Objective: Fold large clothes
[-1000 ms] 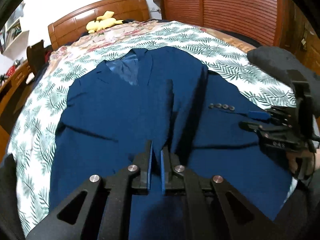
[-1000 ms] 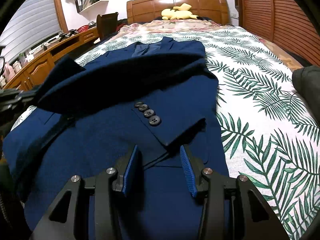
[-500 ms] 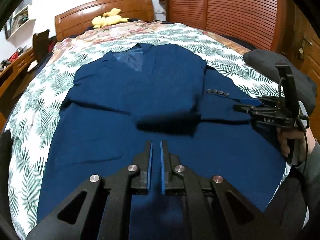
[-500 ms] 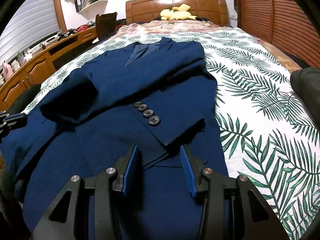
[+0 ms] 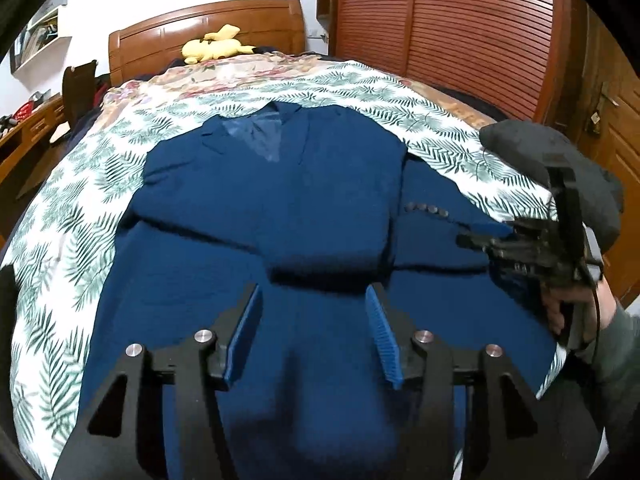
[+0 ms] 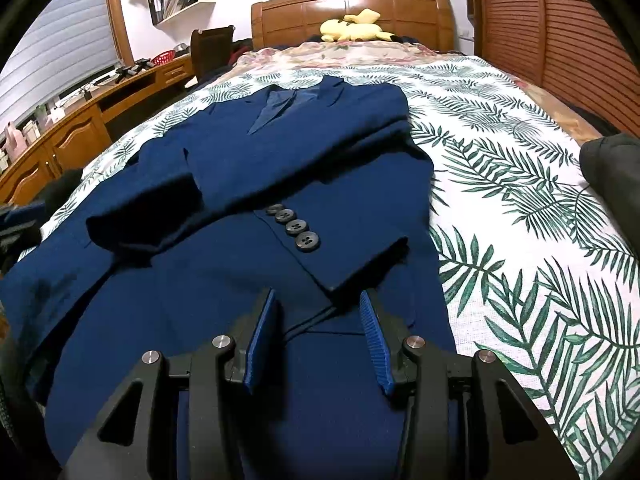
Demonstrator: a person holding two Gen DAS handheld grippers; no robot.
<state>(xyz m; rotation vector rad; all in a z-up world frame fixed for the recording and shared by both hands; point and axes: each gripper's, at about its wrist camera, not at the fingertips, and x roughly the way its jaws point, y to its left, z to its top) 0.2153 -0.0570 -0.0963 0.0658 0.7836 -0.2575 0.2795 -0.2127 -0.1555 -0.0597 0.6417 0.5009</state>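
Sleeve-fold step: left gripper (image 5: pixel 314 334) jaws opening w/ nothing between, right gripper (image 6: pixel 318 336) held half-wide & empty; blue jacket (image 5: pixel 280 208) hem at frame bottom is judged next to be gripped.

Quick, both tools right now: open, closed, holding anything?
Left tool: jaws opening, nothing held, above the blue jacket.
Right tool: open, empty.

1 navy jacket (image 6: pixel 224 312), 4 sleeve btns (image 6: pixel 294 229), 1 yellow plush toy (image 6: pixel 354 28), 1 bed (image 6: pixel 520 208), 2 grippers
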